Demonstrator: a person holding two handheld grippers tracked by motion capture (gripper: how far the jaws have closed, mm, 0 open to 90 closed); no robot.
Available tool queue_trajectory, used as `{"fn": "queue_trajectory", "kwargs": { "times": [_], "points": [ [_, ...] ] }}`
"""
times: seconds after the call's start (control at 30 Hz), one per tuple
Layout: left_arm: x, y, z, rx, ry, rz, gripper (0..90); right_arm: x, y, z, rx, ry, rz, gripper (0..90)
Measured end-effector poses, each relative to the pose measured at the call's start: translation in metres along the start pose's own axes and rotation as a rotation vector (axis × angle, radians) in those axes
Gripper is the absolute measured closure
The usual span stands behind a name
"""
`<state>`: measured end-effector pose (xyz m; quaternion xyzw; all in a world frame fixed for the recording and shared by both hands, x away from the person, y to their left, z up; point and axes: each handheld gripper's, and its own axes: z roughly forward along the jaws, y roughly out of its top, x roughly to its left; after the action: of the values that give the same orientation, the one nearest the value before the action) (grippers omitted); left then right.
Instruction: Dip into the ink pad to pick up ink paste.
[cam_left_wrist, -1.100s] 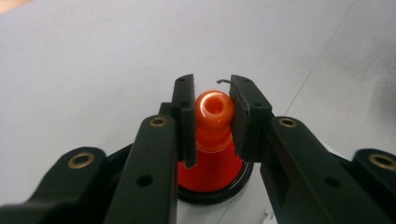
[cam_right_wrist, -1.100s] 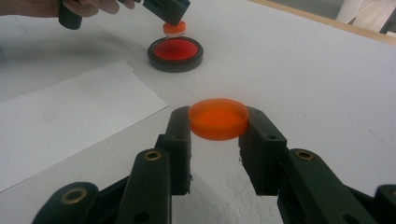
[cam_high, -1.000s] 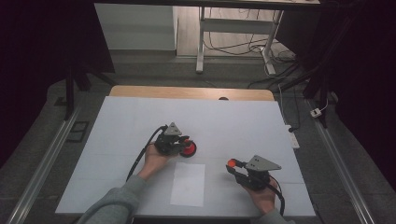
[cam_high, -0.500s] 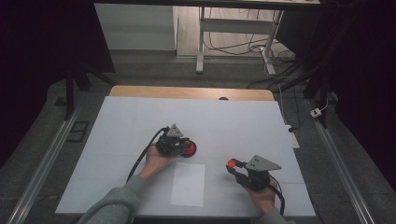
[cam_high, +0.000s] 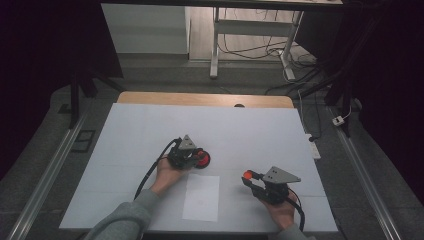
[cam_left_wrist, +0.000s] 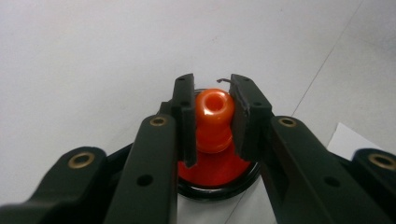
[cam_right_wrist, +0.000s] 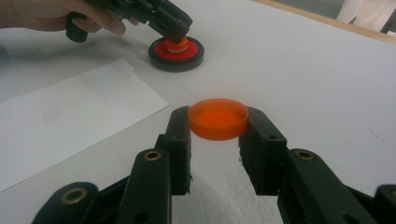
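Note:
A round black-rimmed red base (cam_high: 202, 159) (cam_right_wrist: 176, 52) sits near the middle of the white table (cam_high: 125, 140), with an orange knob (cam_left_wrist: 214, 116) standing up from its centre. My left gripper (cam_high: 196, 157) (cam_left_wrist: 214, 114) is shut on that orange knob, its pads pressing both sides. My right gripper (cam_high: 247, 178) (cam_right_wrist: 218, 122) hovers at the front right and is shut on a shallow orange cap (cam_right_wrist: 218, 117) (cam_high: 247, 175), held level above the table. In the right gripper view the left gripper (cam_right_wrist: 177, 35) leans down onto the base.
A white sheet of paper (cam_high: 201, 197) (cam_right_wrist: 60, 116) lies on the table between the two hands. A wooden strip (cam_high: 205, 99) runs along the table's far edge. Metal rails (cam_high: 50, 170) flank the table, and a desk frame with cables (cam_high: 250, 45) stands beyond.

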<state>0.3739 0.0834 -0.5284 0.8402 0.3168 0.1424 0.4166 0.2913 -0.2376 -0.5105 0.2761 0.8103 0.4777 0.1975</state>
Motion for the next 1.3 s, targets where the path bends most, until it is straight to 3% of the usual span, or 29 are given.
{"fn": "queue_trajectory", "kwargs": {
  "times": [1.1, 1.23, 1.3],
  "points": [
    [-0.0018, -0.0005, 0.0002, -0.005, 0.012, -0.001, 72.9, 0.0001, 0.0001, 0.0008, -0.002, -0.001, 0.000, 64.1],
    [0.0010, -0.0008, -0.0013, -0.028, 0.009, -0.019, 72.6, -0.0011, 0.0000, 0.0005, -0.004, -0.002, 0.004, 64.1],
    [0.0020, 0.0013, -0.0064, -0.074, 0.002, -0.026, 72.6, -0.0013, 0.0002, -0.0001, -0.006, -0.004, 0.006, 64.1]
  ]
}}
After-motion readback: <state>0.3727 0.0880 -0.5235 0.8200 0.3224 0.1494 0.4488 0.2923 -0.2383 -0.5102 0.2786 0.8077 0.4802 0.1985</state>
